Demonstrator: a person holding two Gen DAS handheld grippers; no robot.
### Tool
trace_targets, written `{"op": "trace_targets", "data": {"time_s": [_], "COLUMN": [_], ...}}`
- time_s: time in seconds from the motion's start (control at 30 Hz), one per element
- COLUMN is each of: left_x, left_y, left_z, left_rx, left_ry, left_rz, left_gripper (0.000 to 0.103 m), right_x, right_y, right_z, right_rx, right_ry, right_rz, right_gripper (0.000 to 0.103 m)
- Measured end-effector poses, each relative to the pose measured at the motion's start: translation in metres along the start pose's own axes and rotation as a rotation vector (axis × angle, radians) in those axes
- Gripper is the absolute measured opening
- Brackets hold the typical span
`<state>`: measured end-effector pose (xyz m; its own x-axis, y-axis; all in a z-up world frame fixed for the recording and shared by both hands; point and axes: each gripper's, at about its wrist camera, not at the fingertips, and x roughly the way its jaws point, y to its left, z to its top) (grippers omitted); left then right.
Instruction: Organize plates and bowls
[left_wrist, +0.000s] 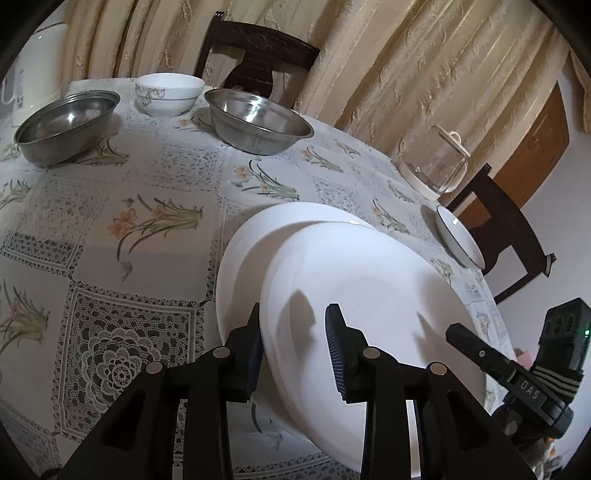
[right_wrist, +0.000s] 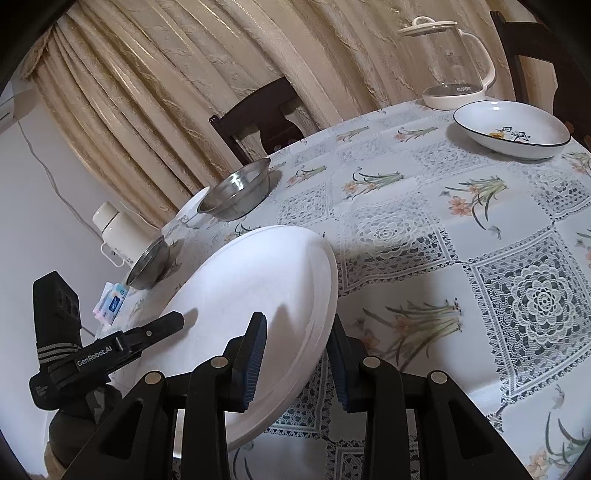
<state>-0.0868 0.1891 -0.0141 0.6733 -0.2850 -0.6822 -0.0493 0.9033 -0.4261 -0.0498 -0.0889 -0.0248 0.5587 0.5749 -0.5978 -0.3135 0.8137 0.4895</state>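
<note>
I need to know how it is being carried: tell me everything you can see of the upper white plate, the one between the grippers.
The upper white plate is large, round, plain and glossy, ceramic by its look, with a shallow raised rim. It is tilted, overlapping a second white plate beneath it on the tablecloth. The left gripper straddles one edge, the right gripper the opposite edge, a finger above and below. Whether the pads press it cannot be told.
</note>
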Motion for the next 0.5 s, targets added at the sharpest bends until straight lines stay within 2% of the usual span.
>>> {"op": "trace_targets", "data": {"time_s": [0.13,0.17,0.2,0.33,0.5], "left_x": [-0.002,-0.003,-0.004,-0.014,-0.026], "left_y": [0.002,0.003,0.004,0.012,0.012], "left_z": [0.002,0.002,0.003,0.008,0.015], "left_rx": [-0.008,-0.015,-0.022,-0.057,-0.027], "left_ry": [-0.001,-0.001,-0.005,-0.041,-0.095], "left_rz": [-0.001,-0.003,-0.002,-0.014,0.030], "left_gripper": [0.035,0.037,0.044,0.048,0.052], "right_x": [0.004,0.003,0.002,0.000,0.004], "right_y": [0.001,0.001,0.000,0.003,0.003], "right_z": [0.001,0.001,0.001,0.005,0.005], "right_rx": [0.006,0.006,0.004,0.000,0.011], "right_ry": [0.004,-0.001,-0.012,-0.032,-0.025], "right_rz": [0.008,0.007,0.009,0.013,0.014], "right_gripper": [0.035,0.035,0.035,0.037,0.037]}}
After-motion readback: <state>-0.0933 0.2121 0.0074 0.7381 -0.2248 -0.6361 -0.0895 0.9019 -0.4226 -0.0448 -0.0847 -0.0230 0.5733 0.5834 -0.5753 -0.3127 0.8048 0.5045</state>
